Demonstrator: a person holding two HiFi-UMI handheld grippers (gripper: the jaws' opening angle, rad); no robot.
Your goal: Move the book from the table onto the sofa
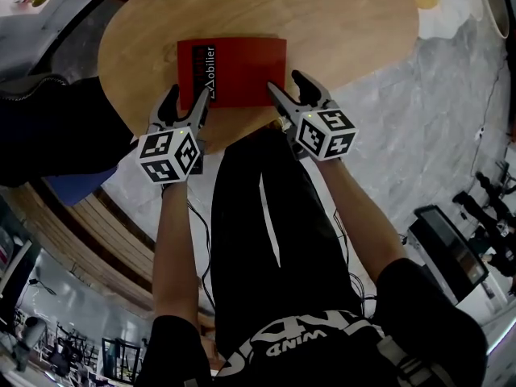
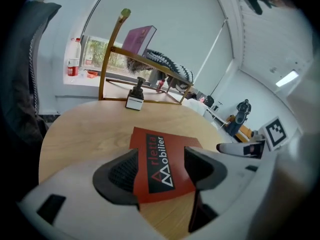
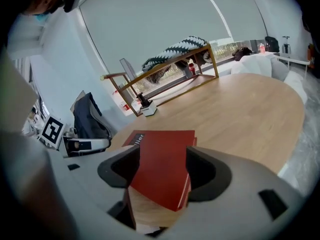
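While the person's forearms reach down past black trousers point(image 1: 266, 216), the left gripper point(image 1: 187, 103) and the right gripper point(image 1: 288, 89) sit side by side at the near edge of the round wooden table point(image 1: 339, 22). Both pairs of fingers are spread wide and neither is pinched shut. Between the left gripper's point(image 2: 160, 168) fingers lies the near left corner of the red book point(image 1: 242, 67), its black strip with white lettering running away from the fingertips. Between the right gripper's point(image 3: 162, 168) fingers lies the book's point(image 3: 165, 151) near right corner, page edge toward the outer finger. Whether any finger presses the cover I cannot tell. The book point(image 2: 150, 144) lies flat on the table and stretches just beyond both sets of fingertips. Well beyond them, at the table's far edge, stands a small black-and-white object point(image 2: 135, 100). Past it is a wooden frame point(image 3: 175, 69) with a striped blanket point(image 3: 175, 50) draped over it.
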